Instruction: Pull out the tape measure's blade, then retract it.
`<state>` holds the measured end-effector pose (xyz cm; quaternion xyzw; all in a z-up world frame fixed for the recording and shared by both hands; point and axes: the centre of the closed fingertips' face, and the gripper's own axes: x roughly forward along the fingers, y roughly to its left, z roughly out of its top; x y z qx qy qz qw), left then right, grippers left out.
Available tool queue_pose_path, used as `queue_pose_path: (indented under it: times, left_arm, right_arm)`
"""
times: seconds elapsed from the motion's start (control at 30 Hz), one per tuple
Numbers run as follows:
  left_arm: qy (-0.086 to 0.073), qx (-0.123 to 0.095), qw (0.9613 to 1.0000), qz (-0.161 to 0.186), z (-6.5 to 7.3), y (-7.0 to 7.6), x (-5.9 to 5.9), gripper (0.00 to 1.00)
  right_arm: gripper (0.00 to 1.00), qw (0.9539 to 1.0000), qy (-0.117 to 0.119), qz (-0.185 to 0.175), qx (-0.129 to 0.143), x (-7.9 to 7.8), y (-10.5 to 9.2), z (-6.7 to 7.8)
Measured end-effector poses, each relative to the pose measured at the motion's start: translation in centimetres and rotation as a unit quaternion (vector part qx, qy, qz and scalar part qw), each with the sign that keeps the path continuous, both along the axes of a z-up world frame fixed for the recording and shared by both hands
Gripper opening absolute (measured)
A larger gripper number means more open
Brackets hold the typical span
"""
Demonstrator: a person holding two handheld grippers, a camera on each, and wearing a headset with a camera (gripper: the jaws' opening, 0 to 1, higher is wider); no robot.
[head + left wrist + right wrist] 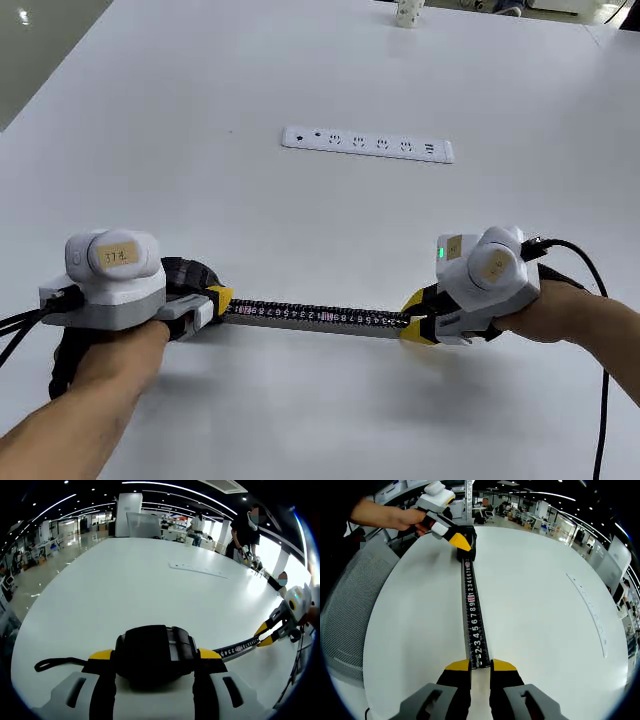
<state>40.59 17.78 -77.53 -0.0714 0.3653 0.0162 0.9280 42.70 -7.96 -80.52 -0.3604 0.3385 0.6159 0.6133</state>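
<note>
Left gripper (205,303), head view, at 8 o'clock: clamps the black tape measure case (188,278) between yellow-tipped jaws, probably to anchor it against the pull. Right gripper (415,325), at 4 o'clock: pinches the very end of the blade (315,314), jaws pressed together on it. Stretches the blade straight from 9 to 3 o'clock between the two, on or just above the white table (300,220); cannot tell which. Leaves the power strip (367,143) at 12 o'clock well apart, out of the blade's path.

Left gripper view: shows the case squeezed from both sides at 6 o'clock, blade leaving toward 3 o'clock so it feeds to the other gripper without twisting. Trails a wrist strap (50,664) loose toward 9 o'clock.

Right gripper view: shows the numbered blade running from the closed jaws at 6 o'clock up to the case at 12 o'clock, face up, flat, unkinked. Grips only the tip, which seems to hold the pull in line with the blade's length.

Judging by the short run of numbers, reads as partway through the pull-out, retraction not begun. Calls next for steady separation, then a controlled easing back so the spring does not snap the blade home.
</note>
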Motion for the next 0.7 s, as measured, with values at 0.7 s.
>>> queue_pose_path:
  times: [0.7]
  left_arm:
    - [0.001, -0.003, 1.0000, -0.001, 0.0, 0.1, 0.1, 0.58]
  right_arm:
    - [0.10, 0.9999, 0.004, 0.003, 0.011, -0.2, 2.1, 0.0]
